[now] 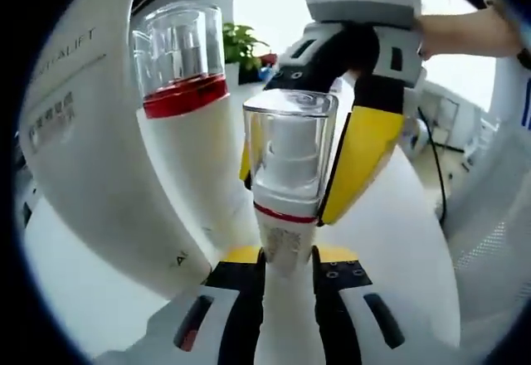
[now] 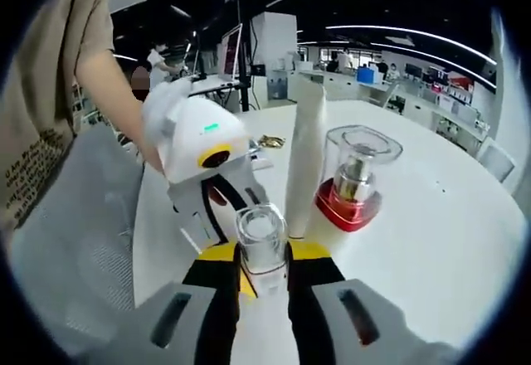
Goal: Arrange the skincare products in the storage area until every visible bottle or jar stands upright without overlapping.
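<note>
White pump bottle with clear square cap and red neck band [image 1: 286,191] upright between both grippers, long axis vertical. Left gripper [image 1: 287,274] closed on body; right gripper [image 2: 264,272] closed on cap. Red-collared clear-capped white bottle [image 1: 187,133] and tall white tube [image 2: 305,158] just beside. White worktop [image 2: 431,240] open beyond toward far edge.

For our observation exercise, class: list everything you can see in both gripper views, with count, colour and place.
Pump bottle: one, white, thin red band, clear cap, held by both grippers.
Capped bottle: one, white, red collar, clear cap, standing on the table.
Tall tube: one, white, upright beside the capped bottle.
Table: one, white, under everything.
Plant: one, green, far background.
Left gripper: black and yellow jaws, on the bottle's body.
Right gripper: black and yellow jaws, around the clear cap.
</note>
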Action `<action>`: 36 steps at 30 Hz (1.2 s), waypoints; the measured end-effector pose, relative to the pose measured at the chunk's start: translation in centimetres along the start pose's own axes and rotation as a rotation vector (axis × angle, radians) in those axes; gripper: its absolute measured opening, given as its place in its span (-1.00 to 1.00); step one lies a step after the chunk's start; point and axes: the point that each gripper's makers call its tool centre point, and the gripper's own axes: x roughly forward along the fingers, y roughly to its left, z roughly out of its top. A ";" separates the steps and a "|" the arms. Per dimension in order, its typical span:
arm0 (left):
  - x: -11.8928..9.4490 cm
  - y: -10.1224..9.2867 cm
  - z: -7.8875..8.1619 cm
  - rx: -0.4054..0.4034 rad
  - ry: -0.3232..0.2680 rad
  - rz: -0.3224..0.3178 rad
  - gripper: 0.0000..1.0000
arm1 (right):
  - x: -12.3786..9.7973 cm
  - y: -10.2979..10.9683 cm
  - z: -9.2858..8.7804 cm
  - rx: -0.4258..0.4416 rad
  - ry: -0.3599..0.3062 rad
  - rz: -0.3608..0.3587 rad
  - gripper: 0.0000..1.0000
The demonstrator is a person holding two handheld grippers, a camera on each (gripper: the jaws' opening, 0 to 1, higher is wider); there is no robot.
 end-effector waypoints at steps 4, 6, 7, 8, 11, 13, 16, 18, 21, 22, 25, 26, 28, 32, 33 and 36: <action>0.1 0.2 0.0 0.009 -0.001 -0.003 -0.63 | 0.0 -0.2 -0.2 0.006 -0.003 -0.007 -0.56; 0.2 0.3 0.1 0.011 -0.002 -0.002 -0.63 | 0.0 -0.3 -0.4 0.003 0.007 -0.010 -0.57; 0.2 0.3 0.1 0.012 -0.002 0.000 -0.64 | 0.0 -0.4 -0.6 -0.001 0.014 -0.011 -0.57; 0.2 0.3 0.1 0.011 -0.003 0.000 -0.64 | 0.0 -0.4 -0.6 0.000 0.015 -0.011 -0.56; 0.4 0.4 0.0 0.016 0.003 0.000 -0.63 | 0.0 -0.5 -0.8 0.002 0.017 -0.014 -0.56; 0.5 0.4 -0.1 0.016 0.006 0.001 -0.63 | -0.1 -0.5 -1.0 0.003 0.021 -0.016 -0.56; 0.6 0.4 -0.2 0.012 0.012 0.006 -0.64 | -0.2 -0.5 -1.3 0.006 0.027 -0.018 -0.55; 0.6 0.4 -0.2 0.012 0.013 0.008 -0.64 | -0.2 -0.5 -1.4 0.008 0.029 -0.017 -0.54; 0.6 0.4 -0.2 0.011 0.013 0.006 -0.64 | -0.3 -0.5 -1.5 0.008 0.035 -0.016 -0.54; 0.6 0.4 -0.2 0.010 0.013 0.007 -0.64 | -0.3 -0.5 -1.6 0.008 0.036 -0.017 -0.53; 0.6 0.4 -0.2 0.004 0.013 0.004 -0.64 | -0.3 -0.5 -1.6 0.013 0.038 -0.020 -0.53; 0.6 0.4 -0.3 -0.001 0.013 0.001 -0.64 | -0.3 -0.5 -1.7 0.014 0.039 -0.021 -0.53; 0.6 0.3 -0.3 -0.009 0.013 -0.003 -0.62 | -0.3 -0.5 -1.7 0.015 0.041 -0.022 -0.53; 0.5 0.3 -0.3 -0.017 0.012 -0.009 -0.54 | -0.3 -0.4 -2.0 0.022 0.046 -0.025 -0.53; 0.5 0.3 -0.3 -0.017 0.012 -0.010 -0.53 | -0.3 -0.4 -2.0 0.022 0.047 -0.025 -0.53; 0.4 0.2 -0.3 -0.019 0.015 -0.013 -0.50 | -0.4 -0.3 -2.1 0.026 0.052 -0.027 -0.53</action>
